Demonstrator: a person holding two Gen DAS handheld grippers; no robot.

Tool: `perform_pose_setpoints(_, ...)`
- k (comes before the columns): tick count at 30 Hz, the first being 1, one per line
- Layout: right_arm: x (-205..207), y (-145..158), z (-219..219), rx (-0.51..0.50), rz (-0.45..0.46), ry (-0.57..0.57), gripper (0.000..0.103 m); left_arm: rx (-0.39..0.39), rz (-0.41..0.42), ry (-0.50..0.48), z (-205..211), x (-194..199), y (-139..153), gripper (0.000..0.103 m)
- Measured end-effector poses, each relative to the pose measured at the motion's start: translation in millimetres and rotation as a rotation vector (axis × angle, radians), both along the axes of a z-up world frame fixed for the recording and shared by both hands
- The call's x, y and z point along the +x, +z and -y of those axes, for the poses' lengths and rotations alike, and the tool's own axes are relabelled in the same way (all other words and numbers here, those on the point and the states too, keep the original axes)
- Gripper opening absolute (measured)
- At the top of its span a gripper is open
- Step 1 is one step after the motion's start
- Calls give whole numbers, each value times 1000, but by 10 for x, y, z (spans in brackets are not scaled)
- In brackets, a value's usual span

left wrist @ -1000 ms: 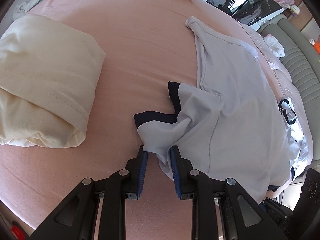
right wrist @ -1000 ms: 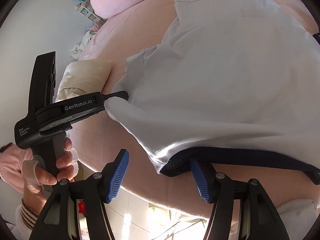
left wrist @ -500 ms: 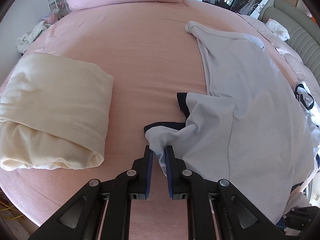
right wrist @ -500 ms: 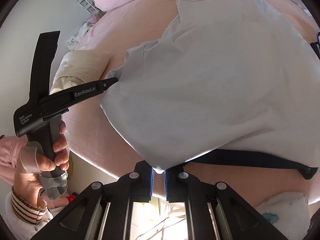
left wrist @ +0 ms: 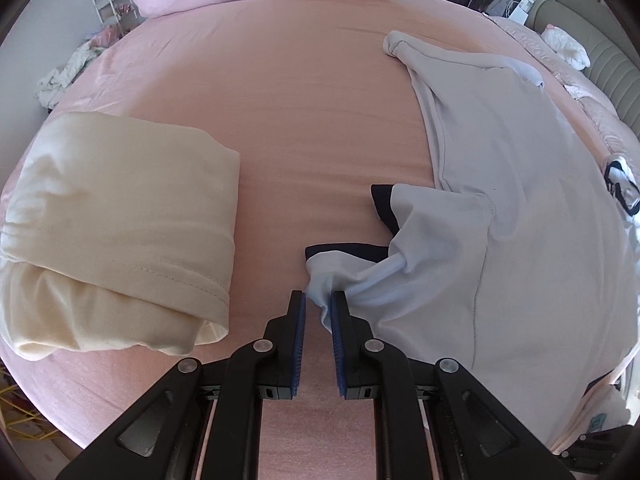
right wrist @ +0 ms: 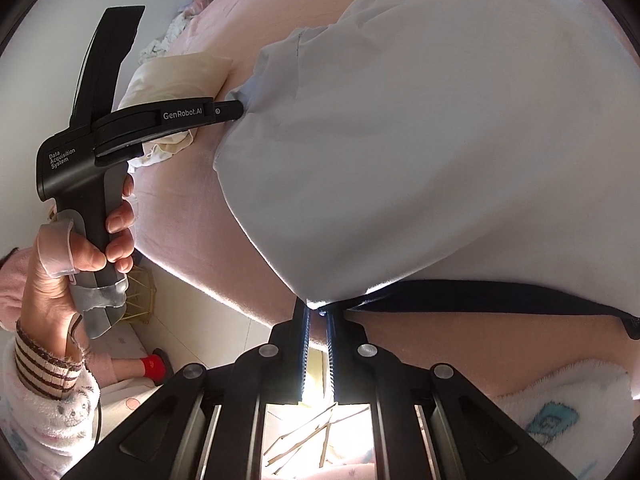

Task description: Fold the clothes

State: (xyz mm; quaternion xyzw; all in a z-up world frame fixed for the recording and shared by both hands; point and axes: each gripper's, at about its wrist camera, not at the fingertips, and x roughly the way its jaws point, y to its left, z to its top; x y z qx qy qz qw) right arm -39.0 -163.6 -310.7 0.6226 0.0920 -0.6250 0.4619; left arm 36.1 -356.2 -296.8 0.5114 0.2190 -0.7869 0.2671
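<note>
W/ the white shirt point(left wrist: 520, 200) spread on the bed point(left wrist: 300, 100) beside a folded cream garment point(left wrist: 120, 220), my left gripper point(left wrist: 319, 312) fingers were pinched on its sleeve & my right gripper point(right wrist: 319, 316) fingers clamped its hem corner, prob. to carry a fold over.

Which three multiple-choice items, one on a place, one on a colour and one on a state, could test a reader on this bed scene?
1. Where does the folded cream garment lie, seen from the left wrist?
A. left of the white shirt
B. on top of it
C. on the floor

2. What colour is the shirt's trim?
A. red
B. dark navy
C. green

3. How is the left gripper?
A. wide open
B. out of view
C. shut on cloth

Key: 1 A, bare pink sheet lies between them; 2 B, dark bands edge the shirt; 3 C, fabric bunches between its pads.
</note>
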Motion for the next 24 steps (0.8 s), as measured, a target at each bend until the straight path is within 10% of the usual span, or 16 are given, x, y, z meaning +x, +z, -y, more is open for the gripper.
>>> perform_pose_setpoints(5, -61, 59, -166, -34, 19, -52, 7, 159, -70, 37, 36, 179, 58, 15)
perform_pose_setpoints(10, -101, 32, -290, -50, 75, -101, 19, 318, -140, 75, 71, 359, 117, 46)
perform_pose_setpoints(14, -178, 114, -377, -79, 57, -159, 51, 372, -143, 68, -5, 344, 66, 47)
perform_pose_setpoints(24, -217, 33, -330, -35, 52, -206, 51, 569, -206, 153, -89, 486, -119, 47)
